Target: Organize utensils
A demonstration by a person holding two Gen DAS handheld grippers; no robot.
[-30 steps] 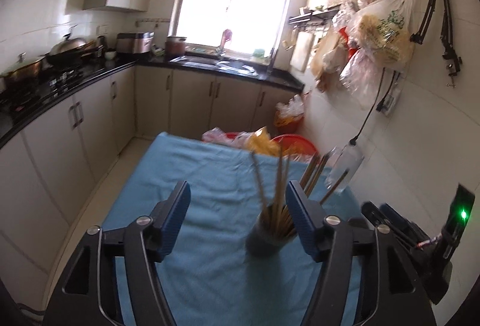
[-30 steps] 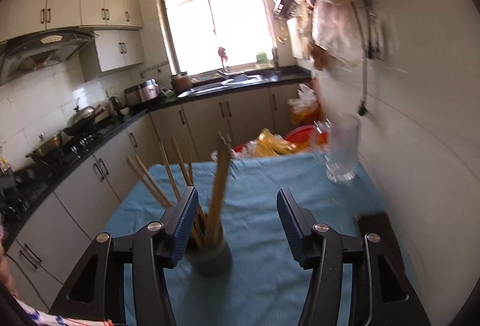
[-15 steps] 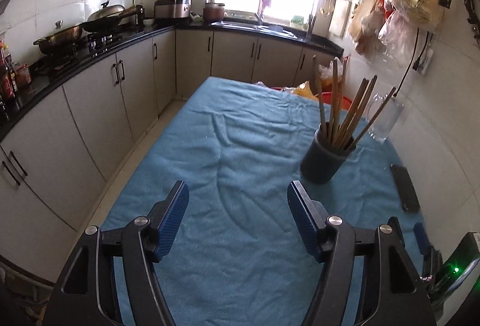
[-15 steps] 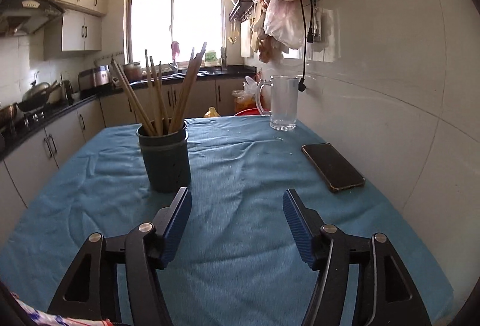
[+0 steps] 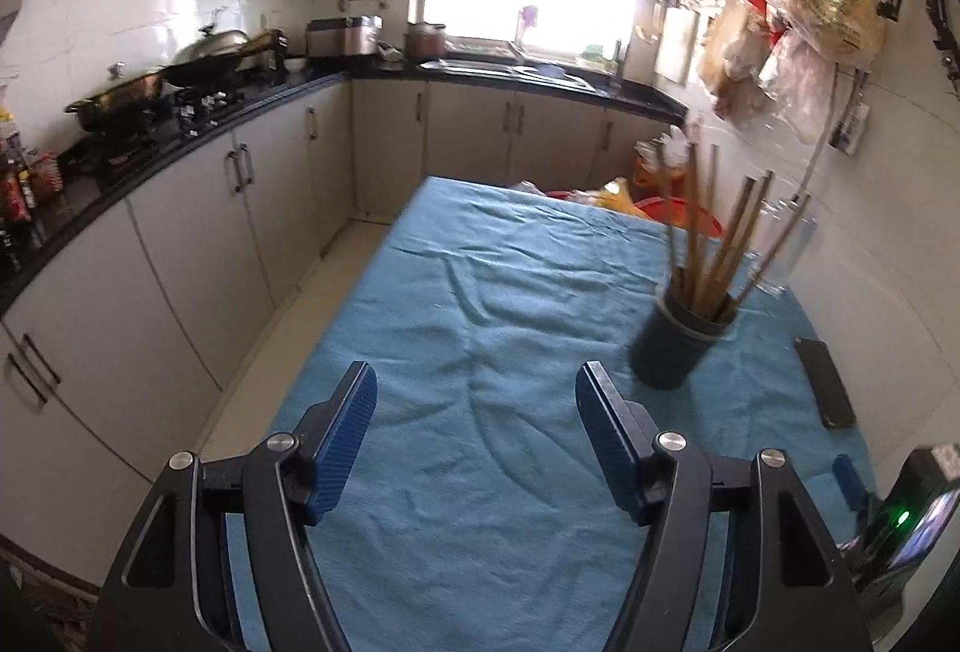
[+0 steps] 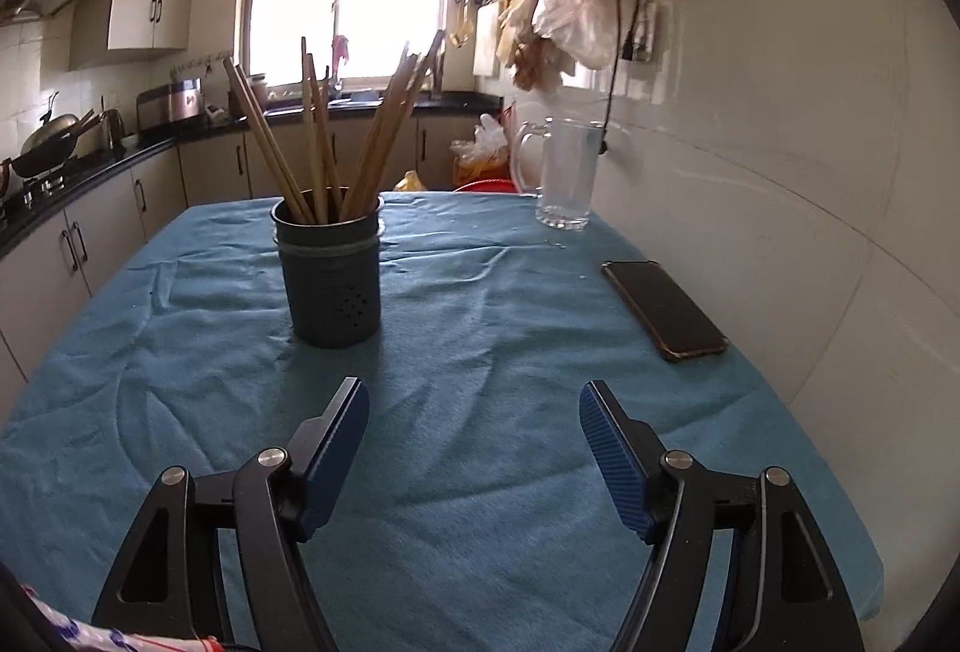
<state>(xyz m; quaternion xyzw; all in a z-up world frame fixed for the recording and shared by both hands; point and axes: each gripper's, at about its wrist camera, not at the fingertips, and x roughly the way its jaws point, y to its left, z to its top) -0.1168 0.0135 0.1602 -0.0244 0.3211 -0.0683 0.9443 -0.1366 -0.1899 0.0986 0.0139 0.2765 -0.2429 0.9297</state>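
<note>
Chopsticks (image 6: 324,135) stand upright in a dark holder (image 6: 332,280) on the blue-clothed table (image 6: 480,502).
Left gripper (image 5: 474,412) and right gripper (image 6: 474,424) hover short of it, fingers wide, holding nothing.

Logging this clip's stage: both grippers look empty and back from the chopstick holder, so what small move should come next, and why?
Probably nothing more than easing both away to finish. The chopsticks all stand in the dark holder, which sits upright on the blue cloth. The left gripper and right gripper are open and empty, and I see no loose utensil beside the phone or glass mug.
</note>
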